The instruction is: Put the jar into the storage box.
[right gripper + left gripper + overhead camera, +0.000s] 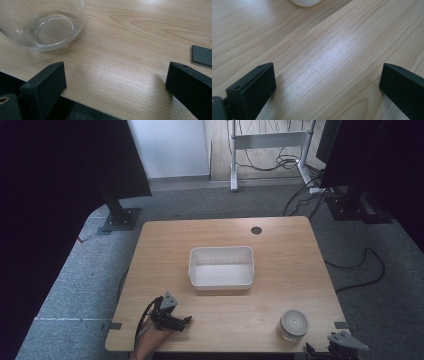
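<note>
A white rectangular bin (pixel 221 267) stands empty in the middle of the wooden table (pixel 280 250). A clear glass bowl (pixel 294 324) sits near the front right corner; it also appears as a glass bowl (pixel 42 23) at the upper left of the right gripper view. My left gripper (pixel 186 321) lies low over the front left of the table, open, with bare wood between its jaws. My right gripper (pixel 336 347) hovers at the table's front right edge, just right of the bowl, open and holding nothing.
A round cable hole (pixel 256 230) is at the table's far edge. A dark bracket plate (pixel 202 56) is fixed at the right edge. Stand bases (pixel 120 218), a white desk frame (pixel 267 142) and cables (pixel 360 265) lie on the grey carpet around.
</note>
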Tool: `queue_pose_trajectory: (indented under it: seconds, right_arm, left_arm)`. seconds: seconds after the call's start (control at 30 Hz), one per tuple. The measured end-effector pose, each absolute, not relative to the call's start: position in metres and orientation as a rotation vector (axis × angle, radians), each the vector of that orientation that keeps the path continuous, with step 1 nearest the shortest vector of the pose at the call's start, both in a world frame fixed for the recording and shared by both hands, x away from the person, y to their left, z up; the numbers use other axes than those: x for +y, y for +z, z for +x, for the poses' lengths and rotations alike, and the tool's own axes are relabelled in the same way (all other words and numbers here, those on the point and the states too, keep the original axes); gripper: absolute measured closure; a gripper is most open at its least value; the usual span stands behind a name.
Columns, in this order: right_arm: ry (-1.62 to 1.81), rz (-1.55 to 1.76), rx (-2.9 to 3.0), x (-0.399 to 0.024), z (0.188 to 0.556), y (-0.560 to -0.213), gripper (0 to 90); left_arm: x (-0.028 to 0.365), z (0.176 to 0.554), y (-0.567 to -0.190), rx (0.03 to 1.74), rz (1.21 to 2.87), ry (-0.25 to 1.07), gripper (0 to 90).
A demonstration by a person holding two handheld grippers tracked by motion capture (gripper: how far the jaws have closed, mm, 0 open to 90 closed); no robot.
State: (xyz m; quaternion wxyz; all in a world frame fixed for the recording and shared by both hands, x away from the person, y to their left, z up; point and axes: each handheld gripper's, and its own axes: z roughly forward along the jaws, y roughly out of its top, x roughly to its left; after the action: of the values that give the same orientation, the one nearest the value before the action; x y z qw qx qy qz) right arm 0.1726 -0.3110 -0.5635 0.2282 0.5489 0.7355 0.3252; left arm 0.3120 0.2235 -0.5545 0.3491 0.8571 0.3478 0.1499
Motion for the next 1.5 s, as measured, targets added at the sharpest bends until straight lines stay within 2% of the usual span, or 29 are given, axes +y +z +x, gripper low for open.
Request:
queue_pose_trajectory:
  seconds: [0.93,1.5]
  right_arm:
    - [0.868,1.529,2.038,-0.309,0.171,-0.56,1.9]
    - [0.955,1.431,2.116,-0.299,0.166,-0.541,1.1]
  left_arm:
    - [0.223,0.312,-0.554,0.902,2.221,0.389,0.3]
    - [0.223,0.312,-0.554,0.901,2.221,0.388,0.3]
